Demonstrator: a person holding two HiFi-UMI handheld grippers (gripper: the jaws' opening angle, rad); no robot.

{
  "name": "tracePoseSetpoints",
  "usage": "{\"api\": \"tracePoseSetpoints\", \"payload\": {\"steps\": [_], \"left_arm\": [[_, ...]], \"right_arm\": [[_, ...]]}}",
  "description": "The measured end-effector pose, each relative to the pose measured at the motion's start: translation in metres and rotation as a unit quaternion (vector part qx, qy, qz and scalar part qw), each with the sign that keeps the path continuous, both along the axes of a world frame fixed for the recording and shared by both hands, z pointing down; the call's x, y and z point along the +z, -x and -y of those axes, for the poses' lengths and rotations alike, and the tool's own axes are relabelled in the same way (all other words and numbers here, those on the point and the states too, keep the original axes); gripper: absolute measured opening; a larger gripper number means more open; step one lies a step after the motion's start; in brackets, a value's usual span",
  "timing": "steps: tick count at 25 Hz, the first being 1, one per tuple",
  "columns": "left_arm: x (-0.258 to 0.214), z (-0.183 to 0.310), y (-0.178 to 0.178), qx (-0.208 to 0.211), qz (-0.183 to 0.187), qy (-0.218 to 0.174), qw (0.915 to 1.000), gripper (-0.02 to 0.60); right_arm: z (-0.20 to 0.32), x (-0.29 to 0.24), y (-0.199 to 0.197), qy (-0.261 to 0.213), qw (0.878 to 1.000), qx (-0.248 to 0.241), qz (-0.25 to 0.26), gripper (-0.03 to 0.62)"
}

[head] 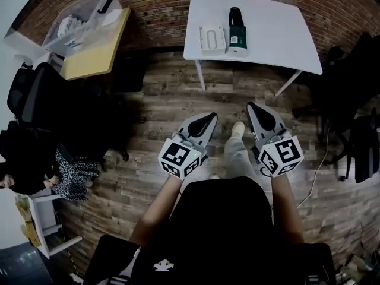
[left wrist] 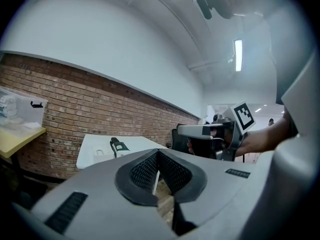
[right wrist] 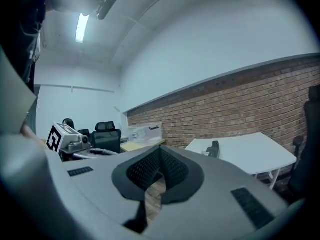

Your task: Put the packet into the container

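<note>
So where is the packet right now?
Head view, top centre: packet on the white table by the brick wall, just right of the container.

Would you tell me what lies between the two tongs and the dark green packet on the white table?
Only bare wood-plank floor and the white table's front edge, as the head view shows.

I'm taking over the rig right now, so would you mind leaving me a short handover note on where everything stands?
Left gripper: shut, empty, over the wooden floor, short of the table.
Right gripper: shut, empty, beside the left one.
Things: the dark green packet is on the white table, just right of the white container in the head view.
Done: nothing yet; the packet is untouched.
Left: reach the table, grip the packet, put it into the container.
</note>
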State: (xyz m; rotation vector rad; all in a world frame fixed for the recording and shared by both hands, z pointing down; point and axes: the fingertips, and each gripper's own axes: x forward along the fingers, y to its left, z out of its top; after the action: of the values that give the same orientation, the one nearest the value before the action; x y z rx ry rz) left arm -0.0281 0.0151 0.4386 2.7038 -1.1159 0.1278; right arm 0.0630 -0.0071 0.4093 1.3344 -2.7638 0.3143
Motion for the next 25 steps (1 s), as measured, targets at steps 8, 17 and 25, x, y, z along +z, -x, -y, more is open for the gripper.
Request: {"api": "tracePoseSetpoints", "payload": {"steps": [8, 17, 25], "left_arm": [[0.001, 0.086, -0.019, -0.009, 0.014, 0.012, 0.9998, 0.006], [-0.006, 0.198, -0.046, -0.029, 0.012, 0.02, 0.9993, 0.006], [-0.005, 0.276, -0.06, -0.052, 0.009, 0.029, 0.9982, 0.006]], "right_arm": [[0.097, 0.006, -0.022, 0.012, 1.0, -0.004, 0.018, 0.005], [0.205, 0.01, -0.047, 0.034, 0.999, -0.021, 0.021, 0.005], [0.288, 0.021, -0.062, 0.049, 0.998, -0.033, 0.004, 0.005]]}}
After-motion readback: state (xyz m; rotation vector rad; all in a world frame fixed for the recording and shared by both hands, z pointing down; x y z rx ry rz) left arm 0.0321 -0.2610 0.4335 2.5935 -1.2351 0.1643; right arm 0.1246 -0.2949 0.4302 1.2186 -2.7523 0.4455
